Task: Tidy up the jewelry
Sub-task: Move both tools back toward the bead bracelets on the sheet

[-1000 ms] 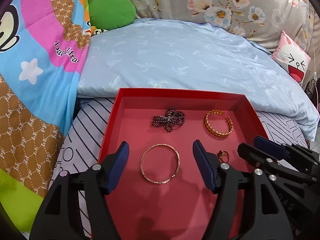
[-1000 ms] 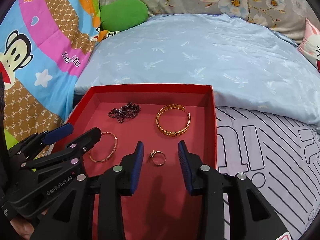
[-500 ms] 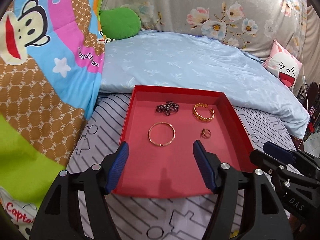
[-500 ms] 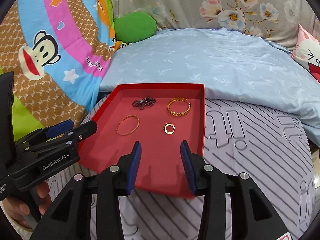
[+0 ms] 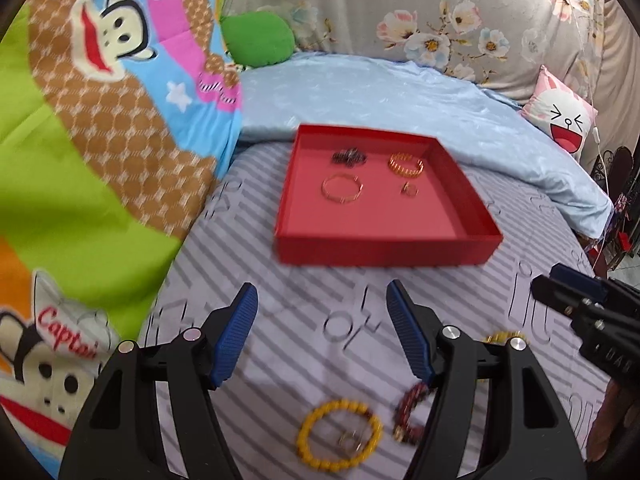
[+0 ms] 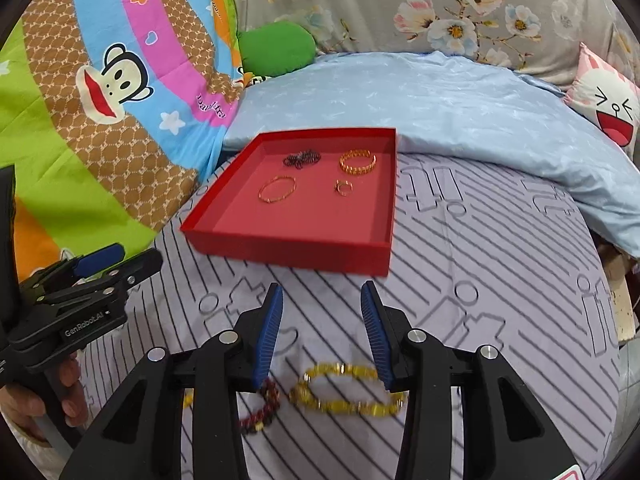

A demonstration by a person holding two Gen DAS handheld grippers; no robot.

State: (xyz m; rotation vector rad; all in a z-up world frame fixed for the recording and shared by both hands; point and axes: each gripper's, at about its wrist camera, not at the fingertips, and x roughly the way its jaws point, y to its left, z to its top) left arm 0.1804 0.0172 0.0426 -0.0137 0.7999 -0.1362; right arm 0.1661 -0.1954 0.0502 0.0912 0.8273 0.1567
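A red tray (image 5: 384, 254) (image 6: 288, 250) lies on the striped sheet. In it are a dark beaded piece (image 5: 349, 157), a gold cuff (image 5: 405, 164), a thin bangle (image 5: 342, 188) and a small ring (image 5: 409, 189). Near me on the sheet lie a yellow bead bracelet (image 5: 340, 435) with a small ring (image 5: 349, 439) inside it, a dark red bracelet (image 5: 410, 410) (image 6: 262, 408) and a yellow chain bracelet (image 6: 346, 390). My left gripper (image 5: 322, 328) is open and empty above the sheet. My right gripper (image 6: 322, 320) is open and empty just above the chain bracelet.
A pale blue quilt (image 5: 400, 108) lies behind the tray. A cartoon monkey blanket (image 5: 100, 120) rises at the left. A green cushion (image 5: 258, 40) and a pink rabbit pillow (image 5: 560, 116) sit at the back. The bed's right edge (image 6: 616, 304) is close.
Both grippers have pulled back from the tray toward me, staying open. The tray now lies farther off, and loose bracelets on the near sheet have come into view.
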